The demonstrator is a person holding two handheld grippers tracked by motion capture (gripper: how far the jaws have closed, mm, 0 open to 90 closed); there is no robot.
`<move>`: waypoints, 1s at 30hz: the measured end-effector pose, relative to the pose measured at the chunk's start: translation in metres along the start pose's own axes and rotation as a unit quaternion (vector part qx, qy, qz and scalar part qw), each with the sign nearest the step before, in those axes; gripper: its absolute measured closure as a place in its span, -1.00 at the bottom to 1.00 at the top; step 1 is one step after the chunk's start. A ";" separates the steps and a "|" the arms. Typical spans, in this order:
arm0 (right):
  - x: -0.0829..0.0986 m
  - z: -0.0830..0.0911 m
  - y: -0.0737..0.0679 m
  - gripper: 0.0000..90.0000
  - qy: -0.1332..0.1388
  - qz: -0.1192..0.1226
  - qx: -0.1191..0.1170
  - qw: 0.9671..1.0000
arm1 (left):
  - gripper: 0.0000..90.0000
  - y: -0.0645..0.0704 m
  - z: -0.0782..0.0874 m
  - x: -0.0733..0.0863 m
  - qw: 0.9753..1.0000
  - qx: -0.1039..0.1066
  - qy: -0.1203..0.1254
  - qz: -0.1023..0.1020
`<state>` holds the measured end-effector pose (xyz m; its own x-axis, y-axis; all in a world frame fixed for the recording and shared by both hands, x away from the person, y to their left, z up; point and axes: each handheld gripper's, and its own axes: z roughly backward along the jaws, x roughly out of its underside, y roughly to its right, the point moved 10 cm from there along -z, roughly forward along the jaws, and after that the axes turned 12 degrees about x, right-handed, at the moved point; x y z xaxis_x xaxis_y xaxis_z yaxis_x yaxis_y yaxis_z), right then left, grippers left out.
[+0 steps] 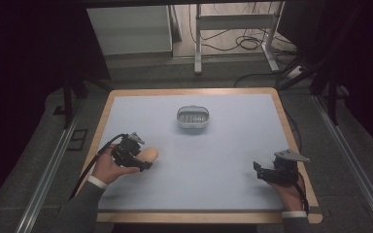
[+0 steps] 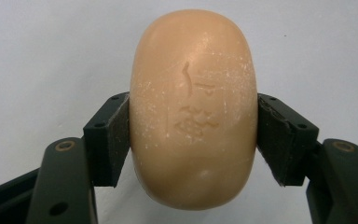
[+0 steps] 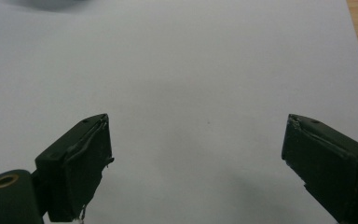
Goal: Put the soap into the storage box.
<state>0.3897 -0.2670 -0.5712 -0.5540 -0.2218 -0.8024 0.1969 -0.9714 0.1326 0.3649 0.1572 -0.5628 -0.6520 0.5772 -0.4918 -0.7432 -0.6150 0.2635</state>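
**Soap bar clamped at its waist, dish waiting ahead**

The soap bar (image 2: 193, 109), a peach-coloured oval with a stamped mark and a chalky, dry bloom on its face, sits at the near left of the table, pinched across its short width by the left gripper (image 1: 144, 160), whose jaws press flat on both flanks. Soap is smooth and rounded, so the hold likely depends on keeping the pads square at the widest part (a grip nearer either end could let it squirt out). A steady squeeze and a level carry seem wise if it is meant for the soap dish (image 1: 193, 117), a pale oval tray with a slotted floor, well apart toward the far middle. The right gripper (image 1: 258, 171) rests near the right edge of the matte pale-blue table (image 1: 223, 145), jaws wide apart and holding nothing.
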 end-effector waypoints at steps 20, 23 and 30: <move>0.001 -0.001 0.001 -0.82 -0.002 0.000 0.000 1.000 | -0.27 -0.002 0.003 -0.007 1.000 -0.005 0.000 -0.004; 0.001 -0.001 0.001 -0.82 -0.002 0.000 0.000 1.000 | -0.27 -0.004 0.003 -0.007 1.000 -0.006 -0.002 -0.005; 0.001 -0.001 0.001 -0.82 -0.002 0.001 0.001 1.000 | -0.27 -0.009 0.003 -0.008 1.000 -0.008 -0.002 0.000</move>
<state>0.3900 -0.2676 -0.5727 -0.5575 -0.2241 -0.7994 0.1961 -0.9712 0.1355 0.3764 0.1598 -0.5586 -0.6524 0.5792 -0.4889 -0.7410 -0.6230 0.2507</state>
